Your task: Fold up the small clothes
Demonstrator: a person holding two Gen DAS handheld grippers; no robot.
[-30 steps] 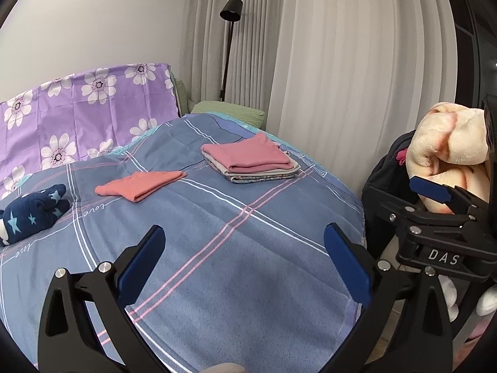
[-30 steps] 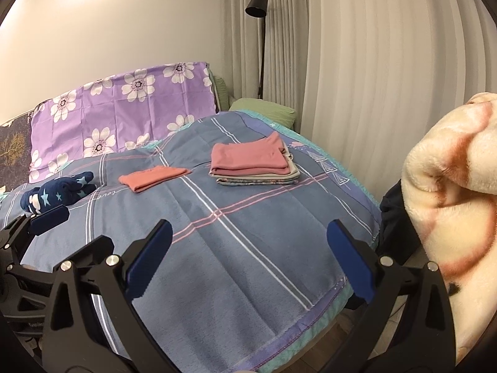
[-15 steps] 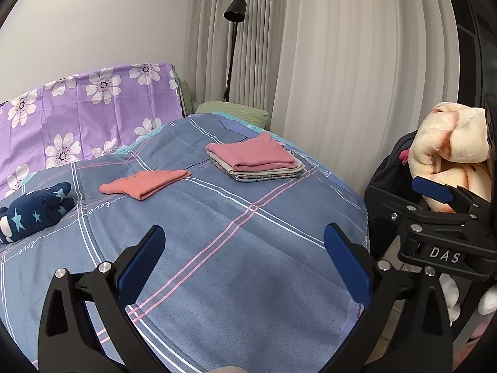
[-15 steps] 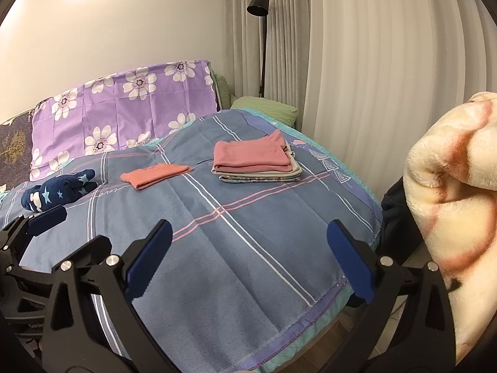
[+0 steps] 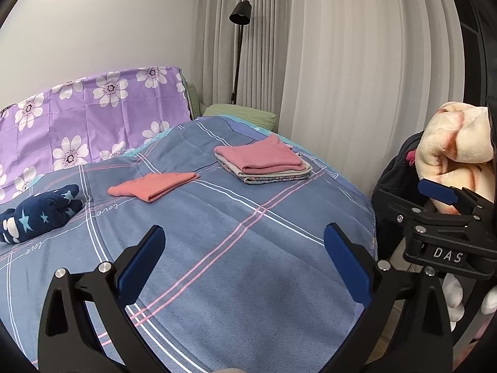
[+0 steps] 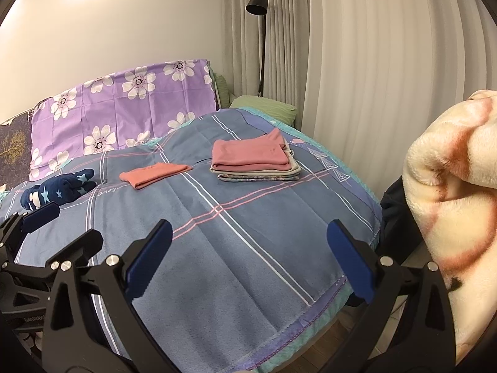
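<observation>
A stack of folded clothes with a pink piece on top [image 5: 262,160] [image 6: 253,160] lies far on the blue checked bed cover [image 5: 217,233] [image 6: 233,233]. A folded salmon garment [image 5: 152,185] [image 6: 153,174] lies to its left. A crumpled navy garment with stars [image 5: 38,213] [image 6: 57,191] lies at the far left. My left gripper [image 5: 243,259] is open and empty above the near part of the bed. My right gripper [image 6: 248,256] is open and empty, to the right of the left one, near the bed's edge.
A purple flowered pillow [image 5: 87,118] and a green pillow [image 5: 242,113] are at the bed's head. A black floor lamp [image 5: 239,31] stands by the curtains. A cream fleece blanket [image 6: 453,202] over dark bags is right of the bed.
Both grippers have drawn back and tilted up a little, so the bed and clothes sit slightly lower and farther in view. Both stay open and empty.
</observation>
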